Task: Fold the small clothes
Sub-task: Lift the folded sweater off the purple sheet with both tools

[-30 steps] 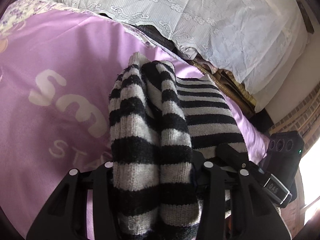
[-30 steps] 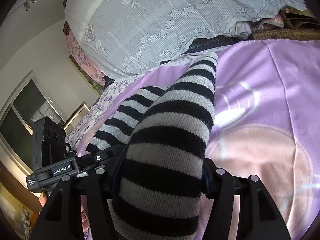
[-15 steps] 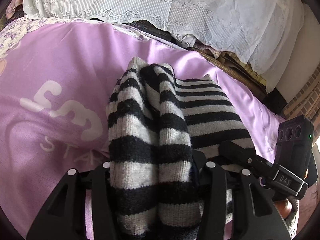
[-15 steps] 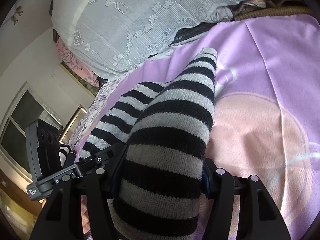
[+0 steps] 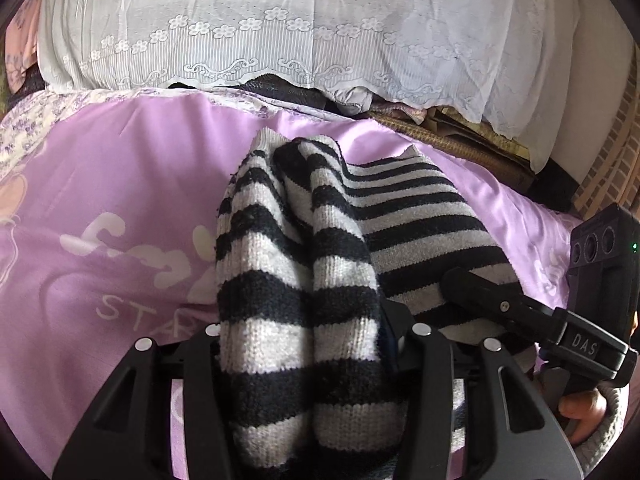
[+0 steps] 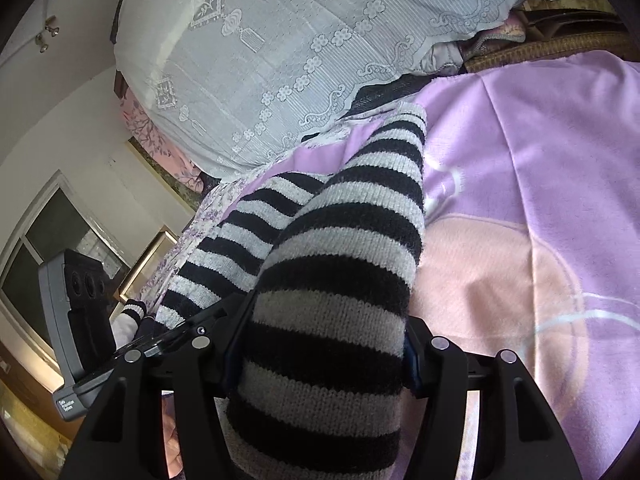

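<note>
Your left hand-held gripper (image 5: 308, 344) is clamped on a bunched fold of the black-and-white striped knit garment (image 5: 404, 216), which runs from between its fingers out over the purple bedspread (image 5: 120, 184). Your right hand-held gripper (image 6: 320, 344) grips another thick fold of the same garment, the fabric filling the space between its fingers. Seen from the left wrist, the right tool sits near the garment's right edge, your hand (image 5: 580, 412) and a knit cuff below it. Seen from the right wrist, the left tool lies at near left. A white lace cover (image 5: 320, 28) drapes the far side of the bed
</note>
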A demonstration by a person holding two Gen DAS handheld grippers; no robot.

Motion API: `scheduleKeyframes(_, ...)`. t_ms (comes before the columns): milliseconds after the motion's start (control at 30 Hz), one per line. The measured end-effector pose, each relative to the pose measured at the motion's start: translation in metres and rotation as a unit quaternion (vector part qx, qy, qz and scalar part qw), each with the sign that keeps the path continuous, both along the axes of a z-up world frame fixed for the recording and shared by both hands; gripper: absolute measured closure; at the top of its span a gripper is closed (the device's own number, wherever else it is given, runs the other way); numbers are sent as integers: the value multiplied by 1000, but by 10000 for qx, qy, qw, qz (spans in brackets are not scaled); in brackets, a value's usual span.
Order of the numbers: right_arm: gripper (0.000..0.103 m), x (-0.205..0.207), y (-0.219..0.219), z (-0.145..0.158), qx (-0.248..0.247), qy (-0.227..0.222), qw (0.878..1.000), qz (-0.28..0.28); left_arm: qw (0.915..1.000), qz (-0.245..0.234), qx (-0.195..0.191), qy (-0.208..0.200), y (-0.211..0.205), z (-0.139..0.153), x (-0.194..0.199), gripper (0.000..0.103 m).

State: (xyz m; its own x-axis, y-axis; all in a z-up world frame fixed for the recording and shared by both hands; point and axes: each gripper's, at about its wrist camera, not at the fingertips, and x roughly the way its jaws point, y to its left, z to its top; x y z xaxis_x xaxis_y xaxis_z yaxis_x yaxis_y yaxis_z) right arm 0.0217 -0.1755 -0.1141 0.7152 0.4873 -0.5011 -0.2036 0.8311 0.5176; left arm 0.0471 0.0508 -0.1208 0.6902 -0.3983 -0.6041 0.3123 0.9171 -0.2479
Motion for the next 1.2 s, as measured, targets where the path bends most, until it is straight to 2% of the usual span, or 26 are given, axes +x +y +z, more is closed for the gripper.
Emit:
scheduleKeyframes(100, 42, -9, -6, -3, -30, 52, 10000, -75, 9999, -88, -16, 125, -5, -4, -3, 57)
scheduleKeyframes(233, 42, -27, -15, -4, -38, 83, 9999, -109, 9996, -222, 135, 61, -18, -6, -20, 58)
scheduleKeyframes(367, 42, -33, -19, -12, -46, 244, 9996, -138, 9990, -342, 228, 188, -25, -15, -24, 57)
scheduleKeyframes(500, 42, -37, -16, -6, -125, 111, 9998, -120, 9991, -330, 245, 52, -24, -13, -28, 60)
scheduleKeyframes(833, 42, -56, 4, 17, -221, -274, 9992, 177, 9985, -51, 334, -425, -8, 7, -64, 61)
scheduleKeyframes(1200, 42, -73, 46, 34, -274, -480, 9962, 666, 9955, 514, 488, -635, 27, 26, -102, 61)
